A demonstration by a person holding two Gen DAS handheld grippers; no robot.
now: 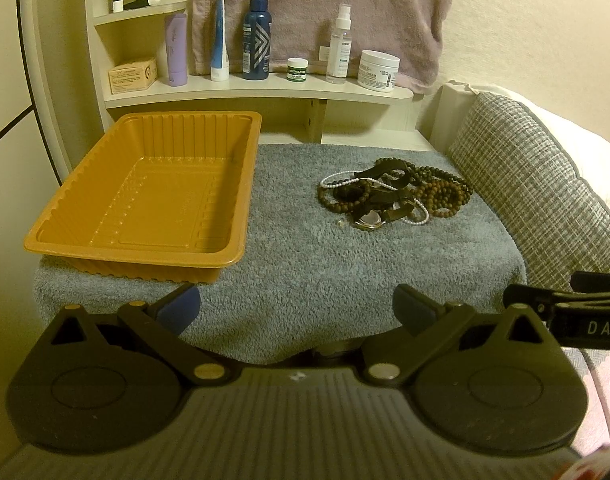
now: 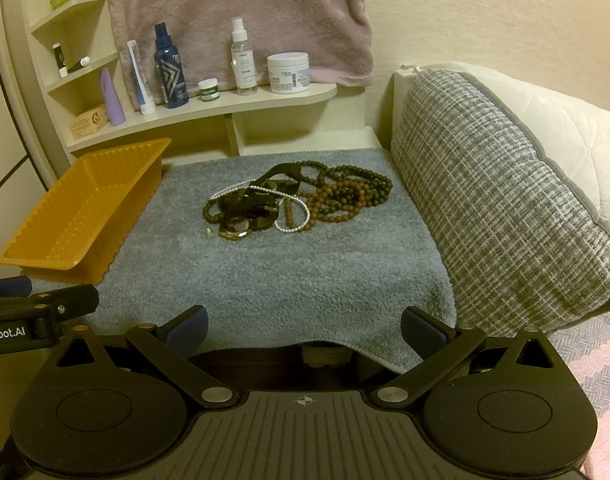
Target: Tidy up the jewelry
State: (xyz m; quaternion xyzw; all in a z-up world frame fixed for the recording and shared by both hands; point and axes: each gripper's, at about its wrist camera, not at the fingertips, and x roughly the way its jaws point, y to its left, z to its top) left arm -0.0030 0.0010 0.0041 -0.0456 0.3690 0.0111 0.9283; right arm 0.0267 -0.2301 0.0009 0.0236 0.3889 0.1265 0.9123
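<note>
1. Jewelry [image 2: 295,204] lies unsorted in one tangled heap, right of centre on the grey towel [image 2: 265,272] covering the desk.
2. Orange tray [image 1: 145,184], at the left, holds nothing; I judge the task not yet begun.
3. Heap contents: dark and brown bead strands, a white pearl string, a watch [image 2: 235,228] at the front, all interlocked.
4. My left claw [image 1: 297,308] and right claw [image 2: 305,324] both stand apart, holding nothing, short of the heap.
</note>
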